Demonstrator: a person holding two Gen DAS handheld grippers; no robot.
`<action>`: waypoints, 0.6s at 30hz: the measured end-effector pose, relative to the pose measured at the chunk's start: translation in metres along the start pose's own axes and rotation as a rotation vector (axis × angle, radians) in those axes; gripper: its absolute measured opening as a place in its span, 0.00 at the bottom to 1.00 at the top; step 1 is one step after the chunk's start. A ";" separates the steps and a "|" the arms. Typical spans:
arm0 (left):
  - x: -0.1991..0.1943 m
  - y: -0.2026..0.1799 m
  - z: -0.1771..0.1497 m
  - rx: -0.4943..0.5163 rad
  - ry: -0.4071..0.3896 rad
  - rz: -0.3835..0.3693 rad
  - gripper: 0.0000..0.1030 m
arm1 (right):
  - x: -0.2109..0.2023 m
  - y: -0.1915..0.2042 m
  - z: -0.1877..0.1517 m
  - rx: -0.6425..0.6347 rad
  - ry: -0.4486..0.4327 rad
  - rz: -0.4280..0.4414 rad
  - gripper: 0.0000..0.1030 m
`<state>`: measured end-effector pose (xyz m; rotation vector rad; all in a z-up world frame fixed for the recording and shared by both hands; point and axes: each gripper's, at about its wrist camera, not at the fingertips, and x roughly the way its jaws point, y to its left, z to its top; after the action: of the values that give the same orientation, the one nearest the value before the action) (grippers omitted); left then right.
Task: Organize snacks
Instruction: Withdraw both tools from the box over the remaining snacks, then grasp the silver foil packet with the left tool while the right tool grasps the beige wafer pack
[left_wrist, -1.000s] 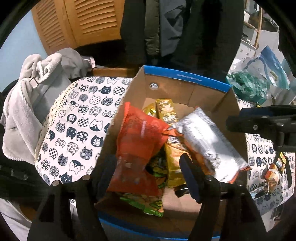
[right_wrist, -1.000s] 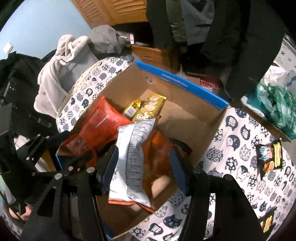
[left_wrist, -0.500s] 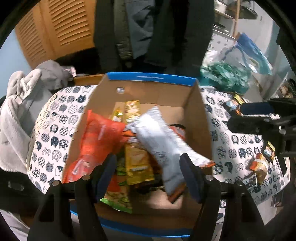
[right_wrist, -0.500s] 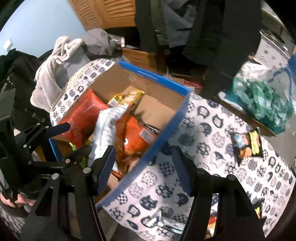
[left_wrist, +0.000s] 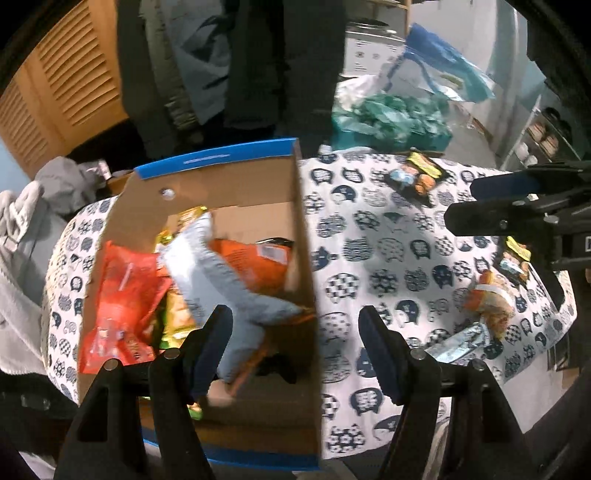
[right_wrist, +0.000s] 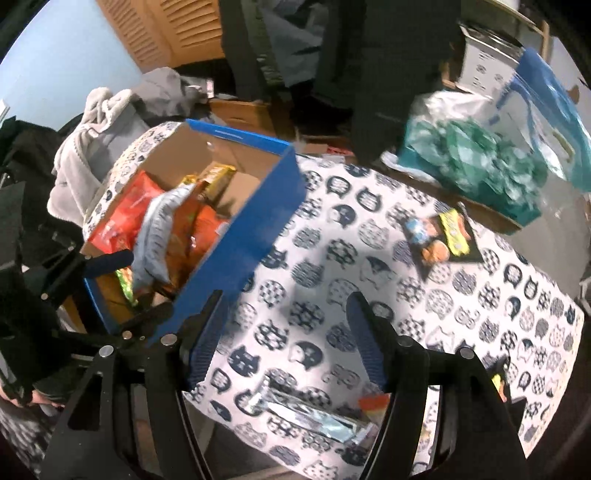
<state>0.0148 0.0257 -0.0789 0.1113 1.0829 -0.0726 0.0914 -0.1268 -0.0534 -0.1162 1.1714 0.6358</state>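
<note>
Right wrist view: right gripper (right_wrist: 284, 325) has left the box (right_wrist: 255, 218), jaws wide, empty; left gripper (left_wrist: 295, 332) likewise.

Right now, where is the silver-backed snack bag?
The silver-backed snack bag lies inside the cardboard box, slanted over the orange packets, right of the red bag. In the left wrist view it sits just beyond the left tongs, which are open.

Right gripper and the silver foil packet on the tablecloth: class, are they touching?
Apart. In the right wrist view the right gripper is open and empty, and the silver foil packet lies flat on the cat-print tablecloth beneath it.
</note>
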 end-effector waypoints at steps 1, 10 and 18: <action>0.000 -0.005 0.000 0.008 0.000 -0.012 0.70 | -0.002 -0.005 -0.003 0.009 0.000 -0.003 0.66; 0.005 -0.050 0.001 0.100 0.002 -0.068 0.72 | -0.012 -0.046 -0.037 0.071 0.018 -0.043 0.66; 0.010 -0.095 0.006 0.206 0.003 -0.136 0.73 | -0.006 -0.083 -0.078 0.131 0.079 -0.093 0.66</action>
<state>0.0136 -0.0689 -0.0898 0.2224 1.0836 -0.3067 0.0690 -0.2284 -0.0994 -0.0843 1.2733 0.4748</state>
